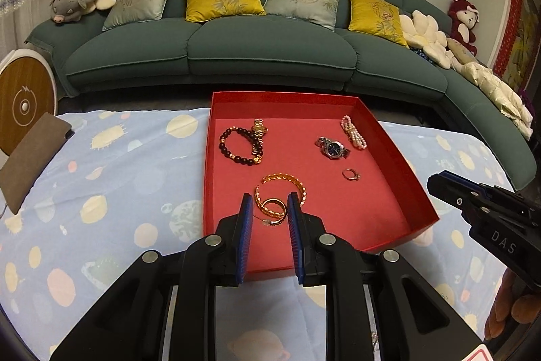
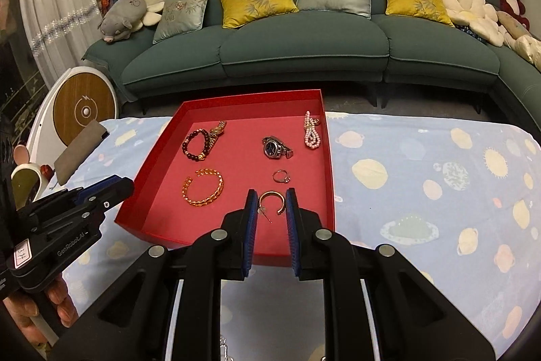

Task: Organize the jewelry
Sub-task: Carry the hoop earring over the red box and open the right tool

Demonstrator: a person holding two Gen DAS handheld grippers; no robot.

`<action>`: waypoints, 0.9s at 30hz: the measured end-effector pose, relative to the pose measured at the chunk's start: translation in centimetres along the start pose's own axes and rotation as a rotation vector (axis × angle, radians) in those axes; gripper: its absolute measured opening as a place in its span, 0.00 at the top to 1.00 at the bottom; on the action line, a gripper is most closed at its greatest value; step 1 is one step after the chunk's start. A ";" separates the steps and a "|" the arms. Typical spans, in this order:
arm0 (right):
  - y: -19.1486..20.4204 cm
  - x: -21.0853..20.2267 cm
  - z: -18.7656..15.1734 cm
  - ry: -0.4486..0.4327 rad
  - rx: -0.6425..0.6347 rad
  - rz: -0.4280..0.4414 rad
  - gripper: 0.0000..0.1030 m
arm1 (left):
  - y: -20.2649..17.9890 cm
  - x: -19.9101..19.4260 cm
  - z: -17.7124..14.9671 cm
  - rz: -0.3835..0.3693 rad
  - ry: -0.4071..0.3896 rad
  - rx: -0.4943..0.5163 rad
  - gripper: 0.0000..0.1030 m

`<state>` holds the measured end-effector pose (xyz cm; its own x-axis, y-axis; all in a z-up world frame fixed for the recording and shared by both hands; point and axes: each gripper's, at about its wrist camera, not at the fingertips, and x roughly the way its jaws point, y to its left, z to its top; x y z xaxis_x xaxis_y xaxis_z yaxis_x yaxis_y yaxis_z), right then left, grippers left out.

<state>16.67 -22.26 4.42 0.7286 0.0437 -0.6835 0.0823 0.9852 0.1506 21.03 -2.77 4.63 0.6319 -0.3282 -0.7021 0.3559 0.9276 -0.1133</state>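
A red tray [image 1: 399,154] is seen on a table covered w/ a blue planet-print cloth [image 1: 118,175], its far edge at the table's far edge, a green sofa [image 1: 270,46] beyond; all jewelry is laid inside the tray, nothing gripped. Far left corner: dark bead bracelet [image 1: 236,146] touching a gold watch [image 1: 259,126]; far right corner: pearl bracelet [image 1: 354,131]; silver watch [image 1: 333,148] just beside it toward the middle; small ring [image 1: 351,174] nearer. Near edge: gold chain bangle [image 2: 203,186] on the left, gold hoop earring [image 2: 272,203] toward the right. The left gripper [image 1: 269,208] and right gripper [image 2: 270,205] are both held above the tray's near edge, jaws parted a little w/ a clear gap, empty. A brown pouch [image 1: 30,161] is seen at the table's left edge.
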 end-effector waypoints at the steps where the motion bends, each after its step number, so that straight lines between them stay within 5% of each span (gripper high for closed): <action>1: -0.1 0.6 0.0 0.008 0.006 -0.004 0.84 | 0.1 0.5 -0.1 0.000 0.011 -0.008 0.82; 12: -0.4 4.2 -0.6 0.078 0.030 0.000 0.84 | 0.6 3.2 -0.4 0.019 0.059 -0.011 0.82; 17: -0.5 4.2 -0.5 0.071 0.027 -0.010 0.82 | 1.1 3.5 -0.3 0.047 0.054 -0.012 0.71; 20: -0.7 3.3 -0.1 0.037 0.038 -0.019 0.65 | 1.8 3.0 0.1 0.043 0.036 -0.038 0.63; 27: -1.5 -0.9 1.1 -0.071 0.052 -0.018 0.62 | 4.4 -0.3 1.7 0.015 -0.023 -0.157 0.62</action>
<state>16.65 -23.99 5.61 0.7727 0.0126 -0.6346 0.1296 0.9756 0.1772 23.60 1.07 5.55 0.6527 -0.3159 -0.6886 0.2353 0.9485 -0.2121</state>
